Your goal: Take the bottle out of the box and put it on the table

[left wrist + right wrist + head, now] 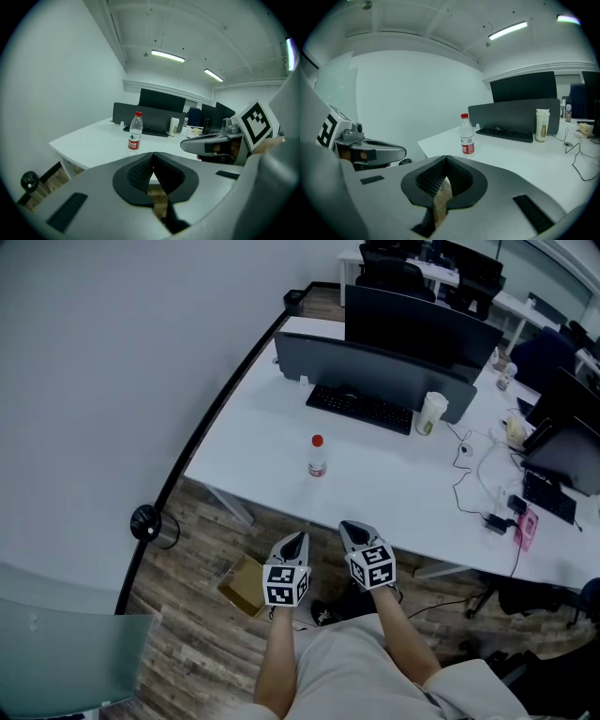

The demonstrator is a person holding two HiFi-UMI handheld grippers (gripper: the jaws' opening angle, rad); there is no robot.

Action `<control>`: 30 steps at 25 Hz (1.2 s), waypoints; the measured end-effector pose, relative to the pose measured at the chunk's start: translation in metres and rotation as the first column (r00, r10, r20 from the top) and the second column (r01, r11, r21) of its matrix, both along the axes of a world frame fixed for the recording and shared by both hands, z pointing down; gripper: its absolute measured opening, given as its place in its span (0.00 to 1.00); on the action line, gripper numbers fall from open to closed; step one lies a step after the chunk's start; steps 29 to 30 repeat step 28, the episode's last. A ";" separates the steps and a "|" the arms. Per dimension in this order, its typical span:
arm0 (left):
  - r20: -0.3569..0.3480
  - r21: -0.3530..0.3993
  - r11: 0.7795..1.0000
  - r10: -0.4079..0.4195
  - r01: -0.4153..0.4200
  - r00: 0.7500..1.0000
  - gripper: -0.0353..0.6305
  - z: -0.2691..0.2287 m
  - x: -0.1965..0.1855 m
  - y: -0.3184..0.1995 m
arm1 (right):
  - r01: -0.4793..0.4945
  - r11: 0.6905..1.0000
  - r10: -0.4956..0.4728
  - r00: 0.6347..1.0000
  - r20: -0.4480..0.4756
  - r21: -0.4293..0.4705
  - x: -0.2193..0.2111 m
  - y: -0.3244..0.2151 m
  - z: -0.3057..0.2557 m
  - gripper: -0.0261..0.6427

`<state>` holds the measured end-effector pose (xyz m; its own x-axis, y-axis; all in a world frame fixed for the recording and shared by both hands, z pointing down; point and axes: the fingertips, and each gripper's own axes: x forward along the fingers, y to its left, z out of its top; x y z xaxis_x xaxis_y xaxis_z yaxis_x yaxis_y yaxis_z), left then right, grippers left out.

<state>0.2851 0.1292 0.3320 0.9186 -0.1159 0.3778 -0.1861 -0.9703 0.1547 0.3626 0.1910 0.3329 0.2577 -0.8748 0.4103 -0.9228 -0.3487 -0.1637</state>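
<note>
The broad, smooth white tabletop (253, 451) with its curved front edge is where the task's thing now stands, while the small brown cardboard box (246, 583) lies on the wood-grain floor (206, 634) just below, beside the person's legs. The left gripper (293, 542) and right gripper (354, 529), grey moulded shells with finely textured black pads, each have their jaws closed together on nothing. The clear plastic water bottle (317, 457), a slim cylinder with a red cap and red label, stands upright well apart from both, so the placing step looks complete and the next move probably calls only for staying clear of it.
</note>
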 end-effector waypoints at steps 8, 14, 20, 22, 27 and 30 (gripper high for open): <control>-0.012 -0.008 1.000 -0.013 0.013 1.000 0.08 -0.002 -0.004 -0.002 | 0.009 1.000 -0.009 1.000 -0.021 -0.003 -0.002 -0.004 -0.003 0.10; -0.014 -0.011 1.000 -0.001 0.001 1.000 0.07 -0.001 -0.001 0.002 | 0.006 1.000 -0.006 1.000 -0.022 -0.001 0.000 -0.001 -0.002 0.10; -0.024 -0.016 1.000 -0.002 0.001 1.000 0.07 -0.003 0.000 0.000 | 0.002 1.000 -0.002 1.000 -0.028 0.006 0.000 -0.002 -0.004 0.10; -0.027 -0.015 1.000 0.001 -0.002 1.000 0.08 -0.004 0.002 -0.001 | 0.002 1.000 -0.001 1.000 -0.031 0.007 0.001 -0.002 -0.004 0.10; -0.032 -0.014 1.000 0.008 -0.008 0.999 0.07 -0.007 0.004 -0.002 | 0.000 1.000 0.001 0.999 -0.034 0.008 0.003 -0.005 -0.006 0.10; -0.033 -0.014 1.000 0.009 -0.010 0.999 0.08 -0.008 0.004 -0.003 | -0.002 1.000 0.002 0.999 -0.034 0.009 0.003 -0.005 -0.007 0.10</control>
